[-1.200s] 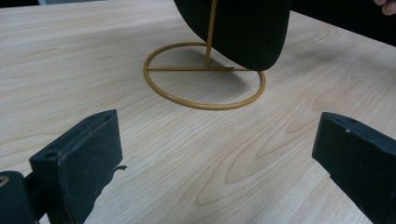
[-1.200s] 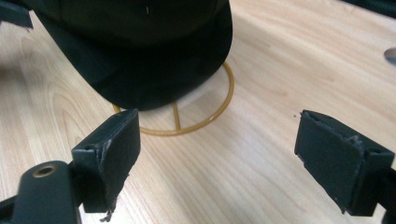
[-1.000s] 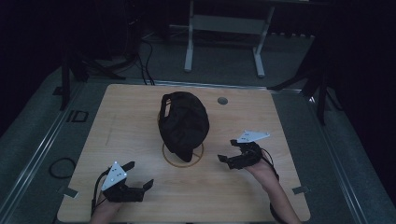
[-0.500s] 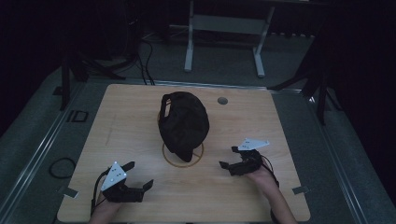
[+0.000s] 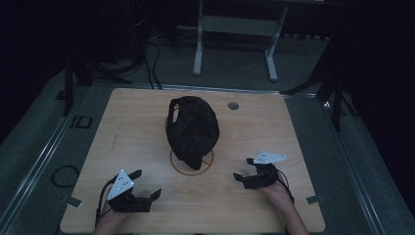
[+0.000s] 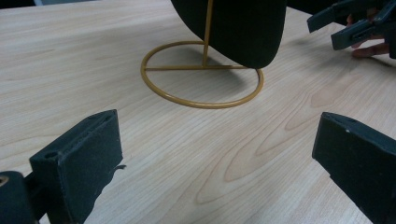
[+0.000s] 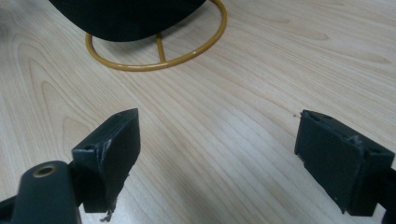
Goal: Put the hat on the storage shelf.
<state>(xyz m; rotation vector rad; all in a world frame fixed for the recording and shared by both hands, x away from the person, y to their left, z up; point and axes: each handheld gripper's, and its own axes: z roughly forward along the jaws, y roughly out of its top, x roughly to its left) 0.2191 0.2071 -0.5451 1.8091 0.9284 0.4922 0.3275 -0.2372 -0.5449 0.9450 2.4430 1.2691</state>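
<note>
1. Looking down on the wooden table (image 5: 274,127), we saw a black cap (image 5: 192,128) perched on a gold wire stand (image 5: 192,162) near the middle; its brim hung over the stand's ring base toward us.
2. We held the left gripper (image 5: 147,185) low at the near left edge, jaws spread wide and grasping nothing; we judged it was parked there to leave the cap free.
3. We held the right gripper (image 5: 246,169) just right of the ring, also released and empty; its jaws pointed toward the stand, probably to be ready for a reach.
4. Both grippers lay apart from the cap; neither touched it.
</note>
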